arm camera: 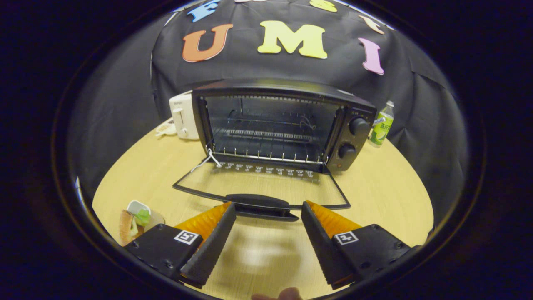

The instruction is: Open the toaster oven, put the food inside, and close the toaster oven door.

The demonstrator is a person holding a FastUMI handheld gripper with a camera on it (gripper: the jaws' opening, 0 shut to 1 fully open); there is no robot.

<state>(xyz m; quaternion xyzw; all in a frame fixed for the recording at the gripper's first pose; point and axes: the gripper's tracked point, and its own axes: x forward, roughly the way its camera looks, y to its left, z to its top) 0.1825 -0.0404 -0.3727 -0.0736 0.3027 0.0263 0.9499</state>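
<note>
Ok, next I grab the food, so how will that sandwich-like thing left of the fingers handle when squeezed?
The sandwich looks soft: bread with green filling, so a firm pinch would probably squash it. Its layers seem loose and may slide apart when lifted. It is likely light. The gripper is open just short of the oven door handle.

black two-finger gripper [268,212]: fingers spread wide, gripping nothing, tips at the door handle | black toaster oven [283,125]: mid light wooden tabletop [383,196], glass door [262,187] lying flat open, wire rack inside | sandwich food [135,223]: near-left tabletop edge | white toaster [182,116], green bottle [382,124]: far edge
</note>
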